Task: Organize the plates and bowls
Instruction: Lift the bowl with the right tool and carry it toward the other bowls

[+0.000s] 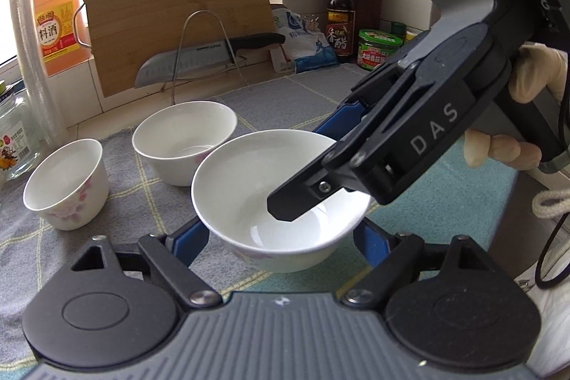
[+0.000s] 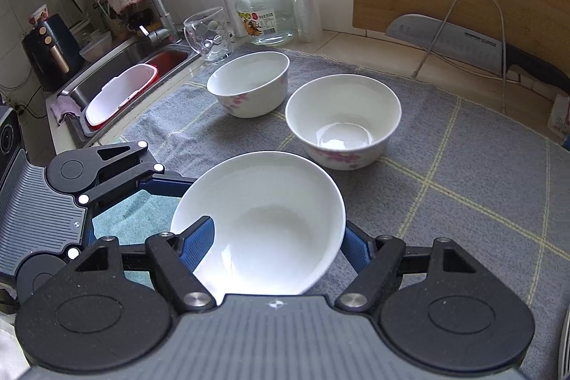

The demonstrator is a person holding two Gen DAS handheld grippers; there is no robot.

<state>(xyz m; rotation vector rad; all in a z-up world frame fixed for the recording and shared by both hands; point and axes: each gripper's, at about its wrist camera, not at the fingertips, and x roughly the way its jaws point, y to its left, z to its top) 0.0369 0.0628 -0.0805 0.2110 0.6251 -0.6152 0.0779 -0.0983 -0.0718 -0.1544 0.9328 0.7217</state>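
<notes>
A wide white bowl (image 1: 270, 187) with a pink flower print sits on the grey checked mat (image 1: 285, 102), between the wide-open fingers of my left gripper (image 1: 281, 237). My right gripper (image 1: 306, 198) reaches in from the right, one finger inside the bowl and one outside its rim. In the right wrist view the same bowl (image 2: 270, 223) fills the space between the right gripper's (image 2: 278, 248) fingers, whose left blue pad (image 2: 199, 244) lies inside the rim. Two more white bowls stand behind: a middle one (image 1: 183, 141) (image 2: 342, 120) and a smaller far one (image 1: 66, 182) (image 2: 249, 84).
A cutting board (image 1: 171, 20) and a knife on a wire rack (image 1: 199, 59) lean at the back wall. Bottles and jars (image 1: 340, 13) stand at the back right, an orange bottle (image 1: 57, 13) at the left. A glass jar (image 2: 265, 13), a glass mug (image 2: 210, 34) and the sink (image 2: 124, 77) lie left.
</notes>
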